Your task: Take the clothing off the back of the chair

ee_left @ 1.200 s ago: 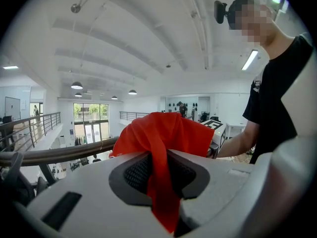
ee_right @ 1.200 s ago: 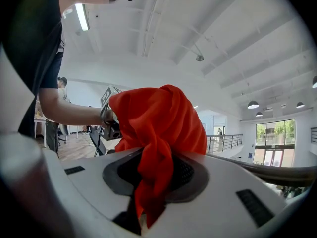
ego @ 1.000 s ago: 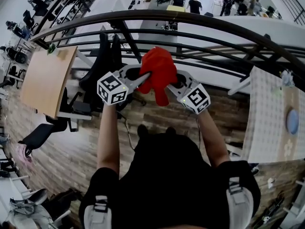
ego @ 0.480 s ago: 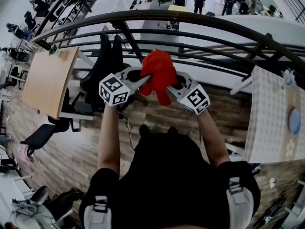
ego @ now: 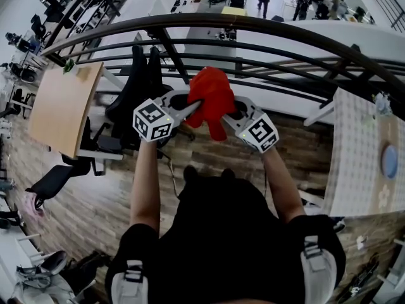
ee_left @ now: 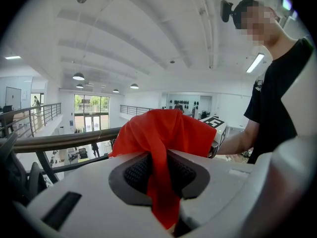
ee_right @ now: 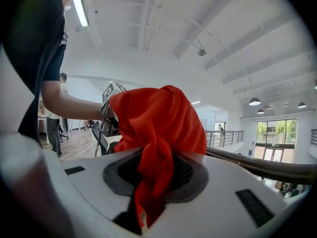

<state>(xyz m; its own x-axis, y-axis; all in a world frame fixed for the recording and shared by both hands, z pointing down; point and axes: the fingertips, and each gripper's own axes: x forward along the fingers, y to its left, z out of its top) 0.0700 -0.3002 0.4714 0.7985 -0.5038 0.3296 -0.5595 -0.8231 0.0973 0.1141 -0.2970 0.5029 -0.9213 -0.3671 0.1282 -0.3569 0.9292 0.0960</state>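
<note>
A red piece of clothing (ego: 212, 97) hangs bunched in the air in front of the person, close to the dark railing (ego: 253, 27). My left gripper (ego: 195, 107) is shut on its left side; in the left gripper view a fold of the red clothing (ee_left: 161, 148) runs down between the dark pads. My right gripper (ego: 225, 114) is shut on its right side, and the red clothing (ee_right: 156, 138) fills the gap between that gripper's jaws. The two grippers face each other, nearly touching. A black office chair (ego: 136, 81) stands left of the left gripper, its back bare.
A curved metal railing runs across just beyond the grippers, with a lower floor past it. A wooden table (ego: 63, 103) stands at the left with more chairs (ego: 57, 176) round it. A patterned table (ego: 364, 151) with a blue plate (ego: 388, 161) stands at the right.
</note>
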